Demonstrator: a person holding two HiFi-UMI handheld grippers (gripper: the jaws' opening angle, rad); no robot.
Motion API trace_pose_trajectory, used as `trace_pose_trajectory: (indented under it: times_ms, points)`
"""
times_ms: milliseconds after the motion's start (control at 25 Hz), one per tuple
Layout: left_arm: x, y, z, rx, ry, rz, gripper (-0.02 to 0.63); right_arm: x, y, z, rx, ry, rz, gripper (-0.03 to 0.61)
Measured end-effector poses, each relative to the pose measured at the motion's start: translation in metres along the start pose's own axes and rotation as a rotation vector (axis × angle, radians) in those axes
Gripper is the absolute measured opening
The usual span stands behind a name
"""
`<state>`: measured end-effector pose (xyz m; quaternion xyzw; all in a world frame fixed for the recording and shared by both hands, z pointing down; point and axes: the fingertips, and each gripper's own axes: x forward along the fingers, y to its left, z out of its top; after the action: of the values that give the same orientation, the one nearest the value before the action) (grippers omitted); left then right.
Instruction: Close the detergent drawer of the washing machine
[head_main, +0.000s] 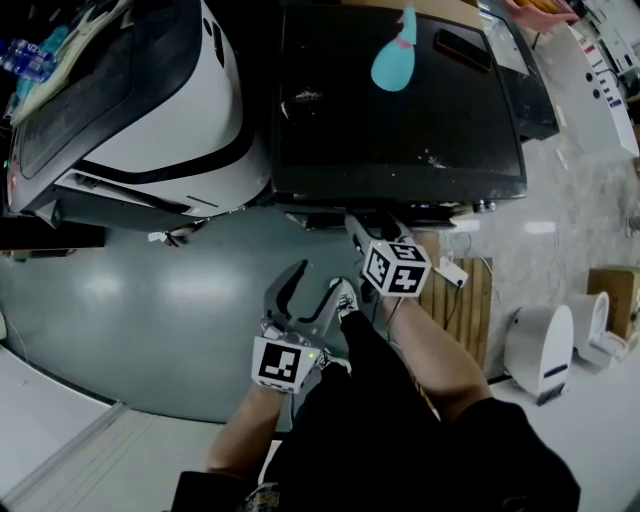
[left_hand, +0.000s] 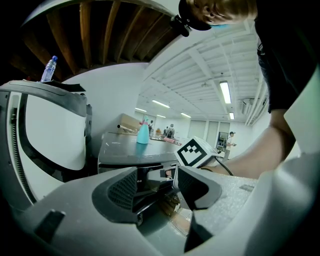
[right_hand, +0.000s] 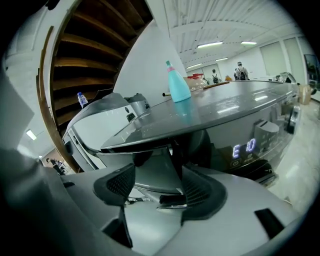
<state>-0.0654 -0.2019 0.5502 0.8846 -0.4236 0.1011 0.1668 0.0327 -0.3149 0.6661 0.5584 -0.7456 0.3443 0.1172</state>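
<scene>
Black washing machine (head_main: 400, 130) at far centre, flat lid dark and glossy. Teal bottle (head_main: 393, 62) upright on the lid, toward the far side. Lit display (right_hand: 245, 146) on the dark control panel, right part of the front.

Detergent drawer (right_hand: 150, 175): grey panel at the top left of the front, just under the lid's edge, bounded on its right by a dark vertical edge. How far out, not readable from these views.

Right gripper (right_hand: 159, 186) up against the near front of the machine, at the drawer. Jaws wide apart, grey panel and dark edge between them, neither pad seen pressing; nothing held. Marker cube (head_main: 397, 268) just near of the lid's edge.

Left gripper (head_main: 312, 295) nearer and to the left, well short of the machine, over the grey-green floor (head_main: 120, 300). Jaws spread, nothing in them; machine front visible beyond the gap.

In the way, seen from the left gripper: right gripper's cube and the forearm behind it, crossing in from the right to the drawer corner. Bare knee (head_main: 440, 360) and black shorts (head_main: 400, 430) close behind both grippers.

Around: large white-and-black machine (head_main: 150, 110) just left of the washer, water bottle (left_hand: 48, 69) on its top. Wooden pallet (head_main: 470, 300) on the floor to the right, white plug (head_main: 450, 272) at its far end. White rounded unit (head_main: 540, 350) and cardboard box (head_main: 612, 290) further right. Several people (right_hand: 240, 70) far off across the hall.
</scene>
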Motion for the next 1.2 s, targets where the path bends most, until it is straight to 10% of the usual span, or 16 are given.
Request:
trace_pose_trajectory:
  times_ms: [800, 1200]
  points:
    - [-0.022, 0.004, 0.001, -0.015, -0.004, 0.018, 0.238, 0.004, -0.001, 0.003, 0.058, -0.003, -0.088, 0.285]
    - [-0.053, -0.003, 0.013, -0.015, -0.039, 0.038, 0.236, -0.032, 0.021, 0.011, -0.048, -0.043, -0.043, -0.001]
